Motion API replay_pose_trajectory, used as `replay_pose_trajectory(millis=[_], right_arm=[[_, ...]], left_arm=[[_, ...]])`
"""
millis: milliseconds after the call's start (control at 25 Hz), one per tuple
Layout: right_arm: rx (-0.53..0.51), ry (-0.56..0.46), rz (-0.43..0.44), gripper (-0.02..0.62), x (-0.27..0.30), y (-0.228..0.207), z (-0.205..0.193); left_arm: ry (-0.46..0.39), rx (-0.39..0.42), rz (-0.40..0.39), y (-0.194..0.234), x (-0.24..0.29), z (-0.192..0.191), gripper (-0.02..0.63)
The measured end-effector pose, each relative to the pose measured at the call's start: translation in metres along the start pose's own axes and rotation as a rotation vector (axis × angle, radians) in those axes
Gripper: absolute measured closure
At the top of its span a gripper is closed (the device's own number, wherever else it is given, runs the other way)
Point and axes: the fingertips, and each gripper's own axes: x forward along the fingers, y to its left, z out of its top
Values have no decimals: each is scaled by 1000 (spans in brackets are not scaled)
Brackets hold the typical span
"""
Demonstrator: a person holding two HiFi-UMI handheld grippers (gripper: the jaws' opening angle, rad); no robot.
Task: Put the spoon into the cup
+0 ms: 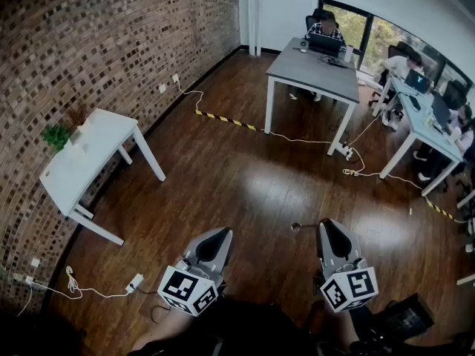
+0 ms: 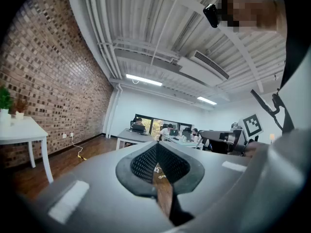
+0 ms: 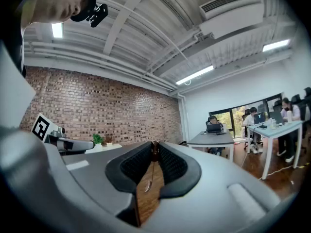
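**Head view.** The left claw (image 1: 223, 233) and the right claw (image 1: 326, 225) are held side by side at the near edge, over a dark brown wooden floor (image 1: 245, 176). Both point away from the person. A thin silver metal spoon (image 1: 304, 226) sticks out to the left from the tip of the right claw. It is off the floor, between the two claws and closer to the right one. At the far left a small white surface (image 1: 104, 143) stands against a red brick wall (image 1: 111, 43), with a green potted plant (image 1: 56, 136) at its left end. Farther off stands a grey surface (image 1: 312, 69), where a person sits at a laptop. White cables (image 1: 96, 294) lie on the floor, near and to the left of the left claw.

**Left gripper view.** The left claw's black ribbed pads (image 2: 143, 161) meet at their tips with nothing between them, so it is closed and empty. The floor shows through the narrow slit below the tips.

**Right gripper view.** The right claw is clamped on the spoon at its tips. The handle runs down between the black pads, and the bowl is at the lower end, with the floor behind it.
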Motion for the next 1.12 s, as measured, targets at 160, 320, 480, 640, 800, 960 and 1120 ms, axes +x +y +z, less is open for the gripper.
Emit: replay_pose_trajectory(millis=[160, 320, 480, 640, 800, 960, 1120], right_arm=[[-7, -10, 51, 543, 51, 52, 4], [-6, -11, 121, 543, 100, 105, 1], [-23, -4, 217, 543, 146, 162, 2], [-17, 14, 301, 543, 181, 210, -2], [-20, 45, 378, 543, 215, 244, -8], [-15, 62, 490, 543, 259, 275, -13], [5, 67, 540, 543, 303, 292, -23]], left_arm=[[-5, -21, 27, 61, -20, 2, 612], [-41, -26, 76, 119, -46, 12, 612], [-64, -32, 143, 170, -77, 22, 612], [-76, -40, 207, 208, -104, 23, 612], [-96, -59, 273, 241, -121, 27, 612], [-104, -69, 358, 275, -127, 29, 612], [-100, -70, 421, 310, -128, 33, 612]])
